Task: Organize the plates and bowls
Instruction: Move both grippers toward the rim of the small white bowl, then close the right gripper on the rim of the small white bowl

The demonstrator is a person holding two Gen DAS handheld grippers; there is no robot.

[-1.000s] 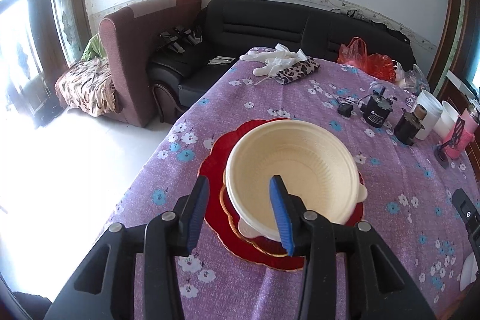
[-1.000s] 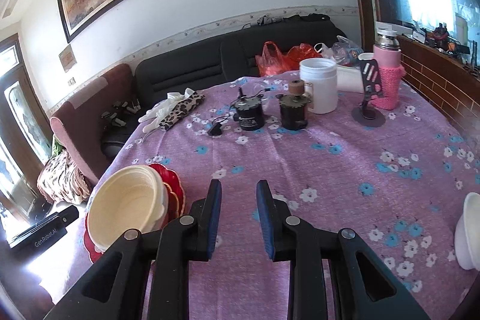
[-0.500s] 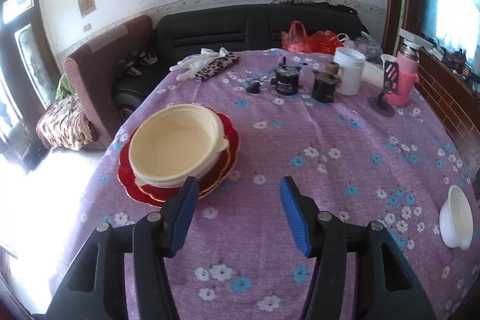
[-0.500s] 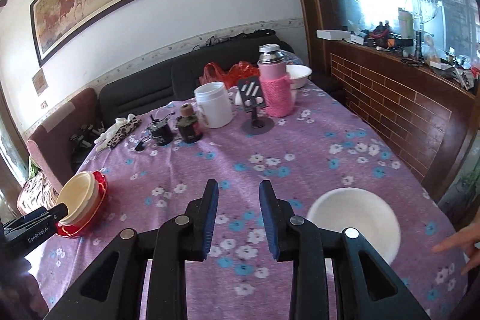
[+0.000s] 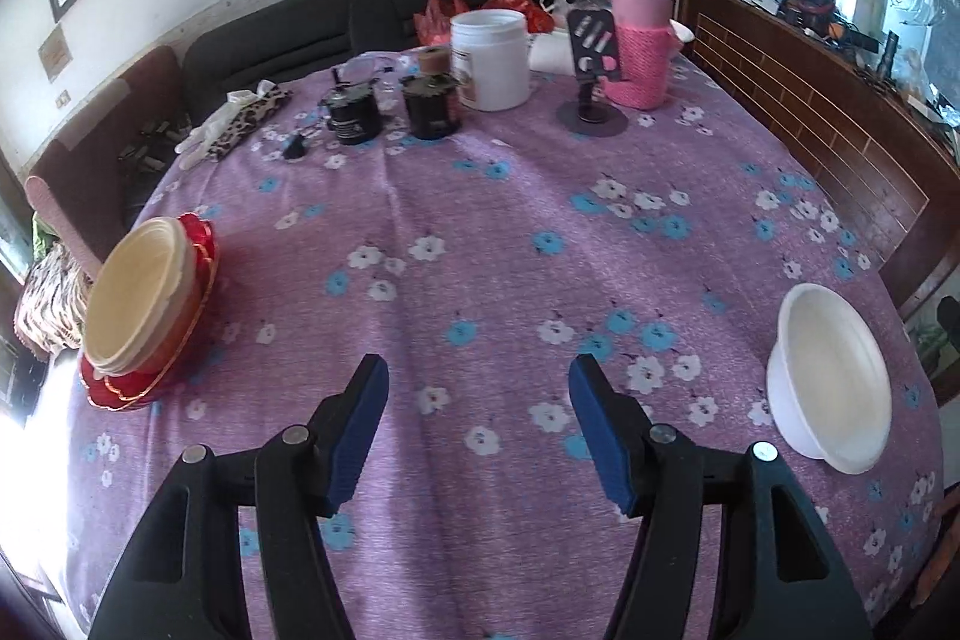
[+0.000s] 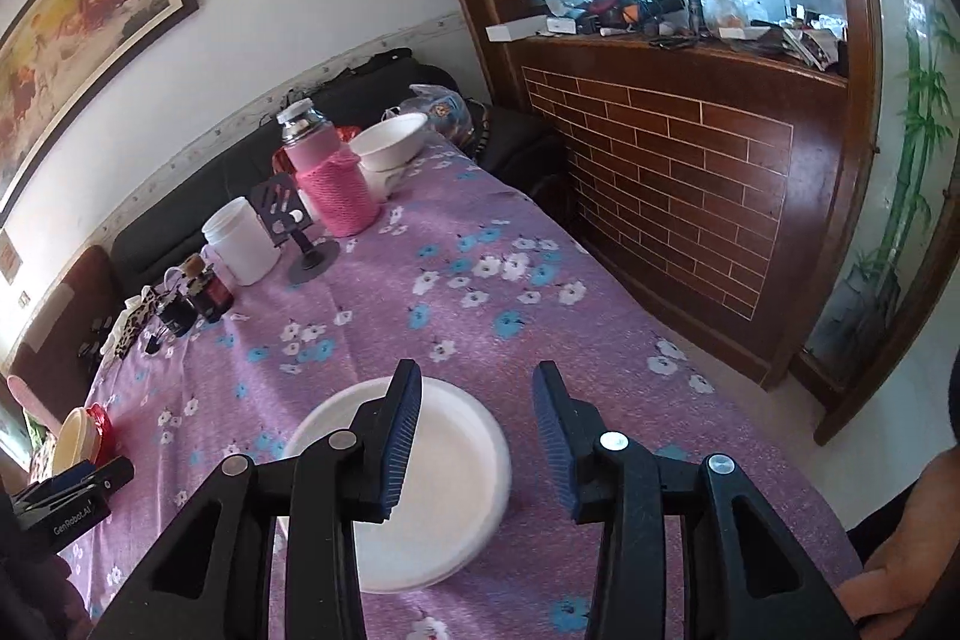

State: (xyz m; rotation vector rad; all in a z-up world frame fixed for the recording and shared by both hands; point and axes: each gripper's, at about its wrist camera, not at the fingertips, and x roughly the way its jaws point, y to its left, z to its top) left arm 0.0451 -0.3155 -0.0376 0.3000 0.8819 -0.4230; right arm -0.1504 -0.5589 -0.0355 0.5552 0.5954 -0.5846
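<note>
A cream bowl (image 5: pixel 141 292) sits on stacked red plates (image 5: pixel 150 376) at the table's left edge; the stack also shows in the right wrist view (image 6: pixel 84 439). A white bowl (image 5: pixel 831 379) sits on the purple flowered cloth at the right; in the right wrist view the white bowl (image 6: pixel 447 472) lies just under my right gripper (image 6: pixel 477 436), which is open with its left finger over the bowl and its right finger past the rim. My left gripper (image 5: pixel 477 424) is open and empty above the bare cloth between the two.
At the far end stand a white jar (image 5: pixel 489 57), a pink flask (image 5: pixel 639 39), a phone stand (image 5: pixel 591 99), two black motors (image 5: pixel 354 114) and more white bowls (image 6: pixel 390 141). A brick-patterned wooden counter (image 6: pixel 690 172) runs along the right. A sofa is behind the table.
Both grippers swung right, away from the cream bowl and red plates. The right gripper opened wider and came over the white bowl. The left gripper also opened wider.
</note>
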